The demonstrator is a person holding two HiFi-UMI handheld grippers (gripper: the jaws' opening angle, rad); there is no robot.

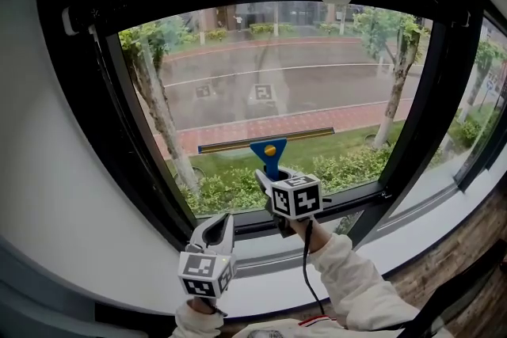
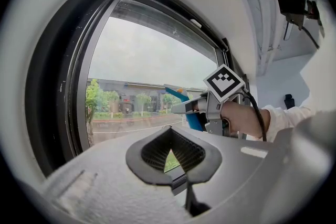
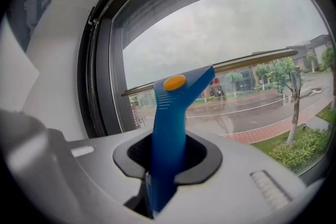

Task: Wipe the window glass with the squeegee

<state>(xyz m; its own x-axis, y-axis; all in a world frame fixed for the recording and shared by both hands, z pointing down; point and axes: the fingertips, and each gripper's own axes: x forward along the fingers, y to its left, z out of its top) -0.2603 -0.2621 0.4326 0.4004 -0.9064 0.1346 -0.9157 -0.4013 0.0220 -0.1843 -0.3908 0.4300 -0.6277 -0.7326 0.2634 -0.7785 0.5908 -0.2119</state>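
- Our right gripper (image 3: 167,160), at the bottom centre of the head view, is clamped on the blue handle of the squeegee (image 3: 170,113).
- The squeegee stands upright with an orange button near its head. Its long blade (image 1: 265,140) lies level against the window glass (image 1: 317,83), mid-frame.
- Our left gripper (image 2: 170,159), lower left, has its jaws together, holding nothing.
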